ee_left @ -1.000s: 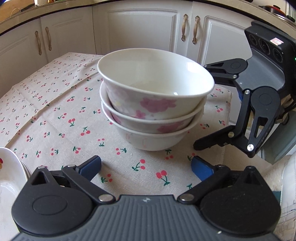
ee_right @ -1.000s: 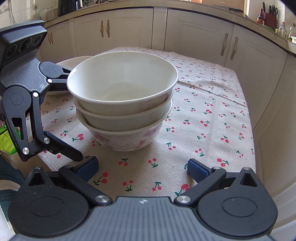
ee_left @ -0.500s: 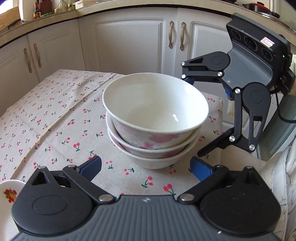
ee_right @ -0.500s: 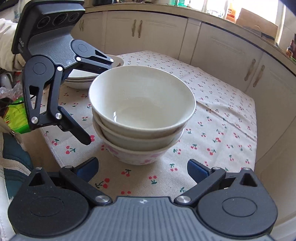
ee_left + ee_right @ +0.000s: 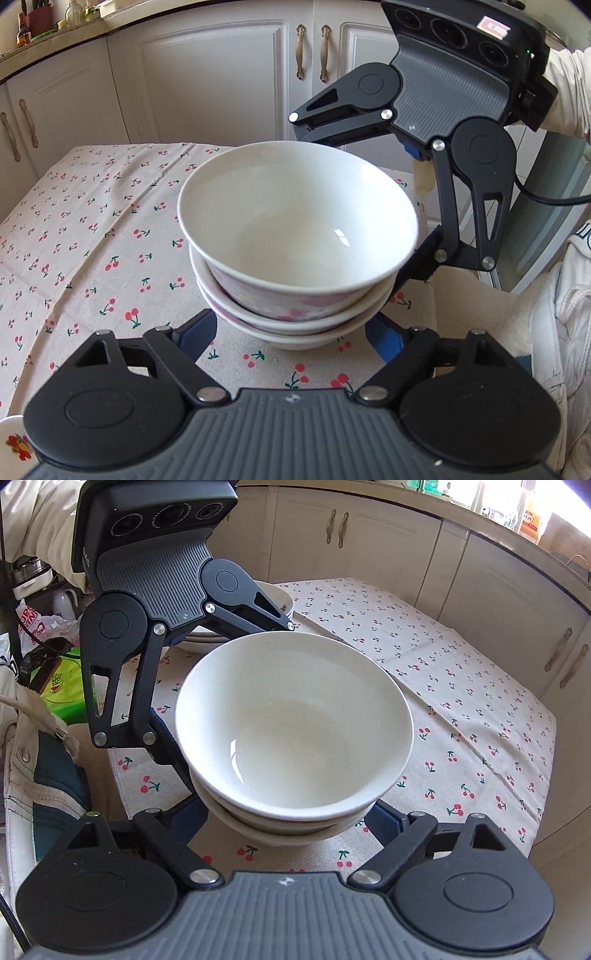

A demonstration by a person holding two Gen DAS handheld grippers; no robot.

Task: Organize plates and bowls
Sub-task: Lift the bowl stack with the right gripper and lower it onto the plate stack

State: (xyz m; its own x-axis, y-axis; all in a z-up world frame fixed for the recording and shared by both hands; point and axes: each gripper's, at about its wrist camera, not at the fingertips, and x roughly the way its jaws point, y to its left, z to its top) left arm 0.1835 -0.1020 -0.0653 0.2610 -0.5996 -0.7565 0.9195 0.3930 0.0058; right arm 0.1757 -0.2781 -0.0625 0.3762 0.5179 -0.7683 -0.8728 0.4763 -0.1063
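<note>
Now I have the stack of bowls (image 5: 295,229) between both sets of jaws, three white bowls nested one inside another, the outsides marked with pink flowers. The stack is near the edge of the desk (image 5: 517,775) closest to me, over the cherry-print cloth (image 5: 92,240). I cannot tell whether its base rests on the cloth or is just clear of it.

My left gripper (image 5: 291,328) points steeply down. Its jaws have just been closing and now stand about half wide, with the blue pads (image 5: 199,328) against the lower bowls on either side. My right gripper (image 5: 288,812) comes in from the other side at much the same slope. Its jaws have also just been closing, a little wider than the left ones, and its pads (image 5: 382,818) meet the flanks of the lower bowls.

From the right wrist view, one finger of the left gripper reaches behind the top bowl's rim and the other lies against the near side. A pile of plates (image 5: 280,596) sits beyond it on the cloth. From the left wrist view, a small plate with a fruit motif (image 5: 14,443) shows at the bottom left corner. Cream cabinets (image 5: 207,81) stand behind the desk, and a pale sleeve (image 5: 569,92) shows behind the right gripper.
</note>
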